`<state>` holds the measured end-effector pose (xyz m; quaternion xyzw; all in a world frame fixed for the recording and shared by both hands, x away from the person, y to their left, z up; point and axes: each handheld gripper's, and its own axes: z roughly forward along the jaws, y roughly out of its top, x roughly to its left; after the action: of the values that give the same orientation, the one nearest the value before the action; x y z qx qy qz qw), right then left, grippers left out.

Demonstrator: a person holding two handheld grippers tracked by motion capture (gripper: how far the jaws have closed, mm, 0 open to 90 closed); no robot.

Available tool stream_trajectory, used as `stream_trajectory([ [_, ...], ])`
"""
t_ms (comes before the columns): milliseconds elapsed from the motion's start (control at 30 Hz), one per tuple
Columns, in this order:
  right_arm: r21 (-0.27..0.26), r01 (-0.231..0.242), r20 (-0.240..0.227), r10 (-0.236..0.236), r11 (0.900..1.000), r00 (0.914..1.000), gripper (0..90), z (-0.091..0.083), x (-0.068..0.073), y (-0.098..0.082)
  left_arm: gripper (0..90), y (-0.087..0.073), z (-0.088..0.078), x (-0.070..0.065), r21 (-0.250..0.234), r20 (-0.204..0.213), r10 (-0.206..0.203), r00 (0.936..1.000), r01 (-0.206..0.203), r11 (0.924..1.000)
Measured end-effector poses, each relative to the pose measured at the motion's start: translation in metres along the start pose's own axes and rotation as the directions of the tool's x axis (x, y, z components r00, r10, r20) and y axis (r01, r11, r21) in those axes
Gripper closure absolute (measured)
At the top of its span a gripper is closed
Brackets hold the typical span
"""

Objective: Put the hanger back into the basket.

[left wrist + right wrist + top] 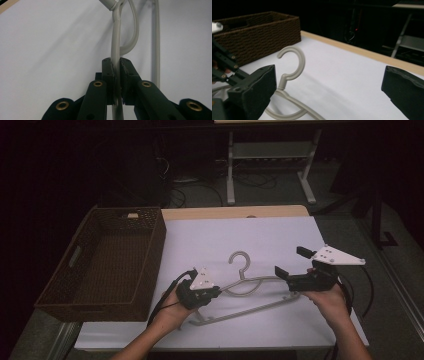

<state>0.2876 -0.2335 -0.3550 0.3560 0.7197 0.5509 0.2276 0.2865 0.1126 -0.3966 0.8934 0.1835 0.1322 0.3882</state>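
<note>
Left tongs (117,75) clamp hanger (243,287); basket (150,270) seemingly apart.

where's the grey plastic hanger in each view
High view: the grey plastic hanger lies centre-bottom on the white table, between the two tools.
Left gripper view: its arm runs up the middle, clamped in the jaws.
Right gripper view: lower left, hook upward.
Shared landmark: the hanger's curved hook.

Dim room: beyond the tools and the white tabletop (260,232), a grey floor (270,195), tangled cables (190,195) and a white frame stand (270,157).
</note>
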Motion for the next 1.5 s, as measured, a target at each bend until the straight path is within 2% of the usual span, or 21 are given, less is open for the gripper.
stream_trajectory([
  [100,0.027,0.009,-0.031,-0.008,1.000,0.9995,0.5,0.011,0.006,-0.002,83.4,0.000,0.000,0.000,-0.001,0.000,0.009,1.0000,-0.009,1.0000],
  [133,0.026,0.027,-0.045,-0.026,0.999,0.9987,1.2,0.016,0.007,-0.002,83.4,0.000,0.000,0.000,-0.002,0.000,0.010,0.9999,-0.010,0.9999],
  [233,0.049,0.016,-0.068,-0.013,0.999,0.9976,1.9,0.024,0.012,-0.002,83.4,0.000,0.000,0.000,-0.004,-0.001,0.011,0.9999,-0.011,0.9999],
  [300,0.067,0.012,-0.094,-0.006,0.998,0.9956,5.4,0.037,0.017,0.001,83.4,0.000,0.000,-0.001,-0.005,0.002,0.009,1.0000,-0.009,1.0000],
  [400,0.067,0.006,-0.114,0.001,0.998,0.9935,7.2,0.045,0.018,0.003,83.4,0.001,0.000,-0.001,-0.008,0.003,0.017,0.9999,-0.017,0.9998],
  [433,0.075,0.000,-0.125,0.009,0.997,0.9921,11.1,0.053,0.019,0.006,83.4,0.001,0.000,-0.001,-0.006,0.003,0.017,0.9998,-0.017,0.9998],
  [533,0.087,-0.025,-0.147,0.038,0.996,0.9884,14.6,0.064,0.019,0.008,83.4,0.001,0.000,-0.002,-0.005,0.004,0.021,0.9998,-0.021,0.9998],
  [600,0.094,-0.025,-0.156,0.039,0.995,0.9870,16.1,0.068,0.019,0.009,83.4,0.001,0.000,-0.002,-0.005,0.003,0.021,0.9998,-0.021,0.9998],
  [633,0.109,-0.020,-0.166,0.038,0.994,0.9855,20.2,0.075,0.021,0.008,83.4,0.001,0.000,-0.002,-0.005,0.003,0.021,0.9998,-0.021,0.9998],
  [700,0.119,-0.023,-0.169,0.043,0.993,0.9846,22.3,0.078,0.021,0.008,83.4,0.001,0.000,-0.002,-0.005,0.002,0.021,0.9998,-0.021,0.9998],
  [767,0.136,-0.006,-0.174,0.030,0.991,0.9843,26.8,0.085,0.021,0.007,83.4,0.001,0.000,-0.002,-0.004,0.004,0.021,0.9998,-0.021,0.9998],
  [933,0.174,0.004,-0.179,0.028,0.985,0.9834,43.8,0.096,0.021,0.006,83.4,0.001,-0.001,-0.002,0.001,0.004,0.020,0.9998,-0.020,0.9998],
  [967,0.174,0.004,-0.179,0.028,0.985,0.9834,43.8,0.096,0.021,0.006,83.4,0.001,0.000,-0.002,0.000,0.003,0.020,0.9998,-0.020,0.9998],
  [1033,0.189,0.016,-0.183,0.019,0.982,0.9829,52.9,0.099,0.022,0.006,83.4,0.001,-0.001,-0.002,-0.001,0.002,0.021,0.9998,-0.021,0.9998],
  [1133,0.193,0.036,-0.180,-0.001,0.980,0.9836,58.9,0.103,0.023,0.006,83.4,0.001,-0.001,-0.002,0.001,0.002,0.024,0.9997,-0.024,0.9997],
  [1167,0.207,0.027,-0.178,0.011,0.978,0.9839,61.0,0.103,0.025,0.006,83.4,0.001,-0.001,-0.003,0.000,0.001,0.027,0.9996,-0.027,0.9996],
  [1367,0.197,0.038,-0.158,-0.006,0.980,0.9874,76.4,0.102,0.024,0.006,83.2,0.001,-0.001,-0.003,-0.002,0.004,0.027,0.9996,-0.027,0.9996],
  [1467,0.193,0.049,-0.156,-0.018,0.980,0.9875,76.7,0.101,0.023,0.005,83.2,0.001,0.000,-0.003,-0.003,0.011,0.023,0.9997,-0.023,0.9997],
  [1500,0.203,0.040,-0.153,-0.008,0.978,0.9881,76.8,0.101,0.024,0.005,83.1,0.001,0.000,-0.002,-0.002,0.013,0.022,0.9997,-0.022,0.9998],
])
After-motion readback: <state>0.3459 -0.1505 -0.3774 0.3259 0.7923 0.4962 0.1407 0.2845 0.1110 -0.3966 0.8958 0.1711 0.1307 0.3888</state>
